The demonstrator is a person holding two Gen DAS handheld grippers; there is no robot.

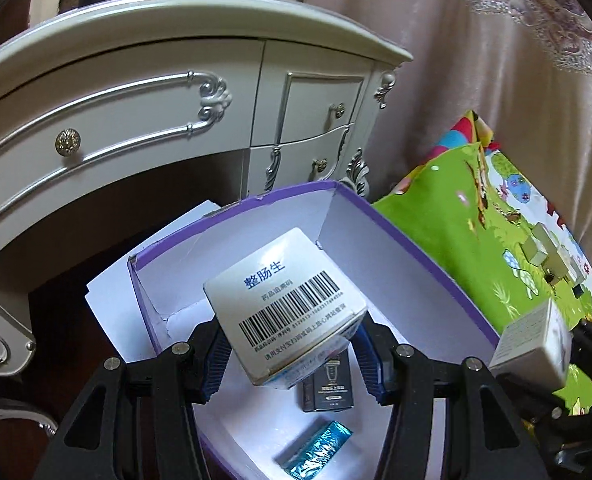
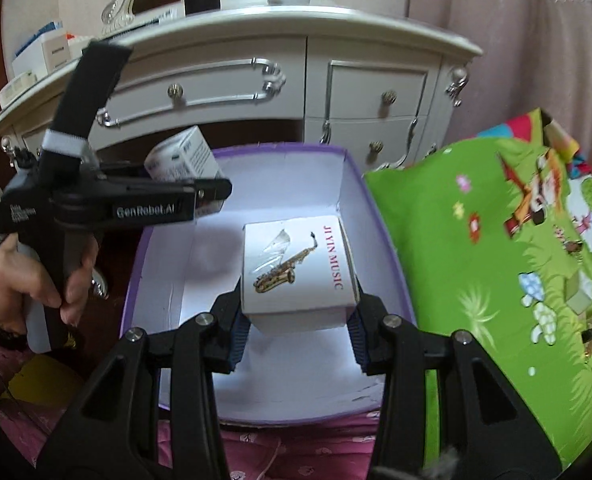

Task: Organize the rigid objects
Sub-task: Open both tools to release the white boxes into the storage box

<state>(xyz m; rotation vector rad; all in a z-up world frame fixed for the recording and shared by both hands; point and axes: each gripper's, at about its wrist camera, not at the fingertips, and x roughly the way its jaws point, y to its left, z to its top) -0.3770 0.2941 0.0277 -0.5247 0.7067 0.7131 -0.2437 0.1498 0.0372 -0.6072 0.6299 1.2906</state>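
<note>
A person's left gripper [image 1: 292, 354], its fingers [image 1: 216, 360] clamped on a white medicine carton [image 1: 286, 308] with a barcode, holds it tilted over the near-left part of an open purple storage box [image 1: 416, 248], apparently to drop it in beside a small dark box [image 1: 328, 386] and a blue foil packet [image 1: 316, 454] already lying by the near edge. To the right, the right gripper [image 2: 298, 330] pinches a white saxophone-printed box [image 2: 298, 268] over the box's far-right corner, seemingly bound for the same container, which sits between a white dresser [image 2: 256, 80] and a bright green play mat [image 2: 476, 280].
</note>
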